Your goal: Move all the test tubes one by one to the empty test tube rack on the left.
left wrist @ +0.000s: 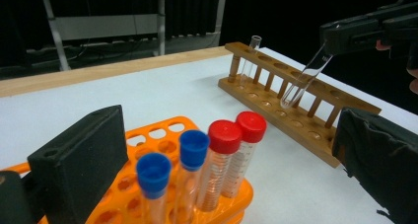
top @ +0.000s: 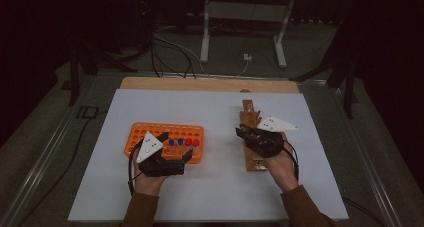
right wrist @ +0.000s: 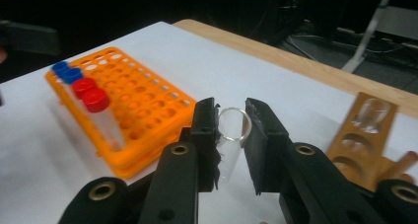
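Note:
My right gripper (right wrist: 231,119) is shut on a clear glass tube (right wrist: 229,137) just below its open rim. In the left gripper view that tube (left wrist: 303,83) hangs tilted from the right gripper (left wrist: 329,42), with its round bottom just above the wooden rack (left wrist: 276,66). One more glass tube (left wrist: 253,51) stands in the rack's far end. My left gripper (left wrist: 226,135) is open, its jaws wide apart on either side of the near right corner of the orange rack (left wrist: 167,128). Two blue-capped tubes (left wrist: 192,150) and two red-capped tubes (left wrist: 224,135) stand in that corner.
A white sheet (top: 210,112) covers the table, with a strip of bare wood (top: 200,83) along the far edge. The orange rack (top: 145,128) lies left of centre and the wooden rack (top: 248,109) right of centre. Cables and a white stand (top: 240,17) are on the floor beyond.

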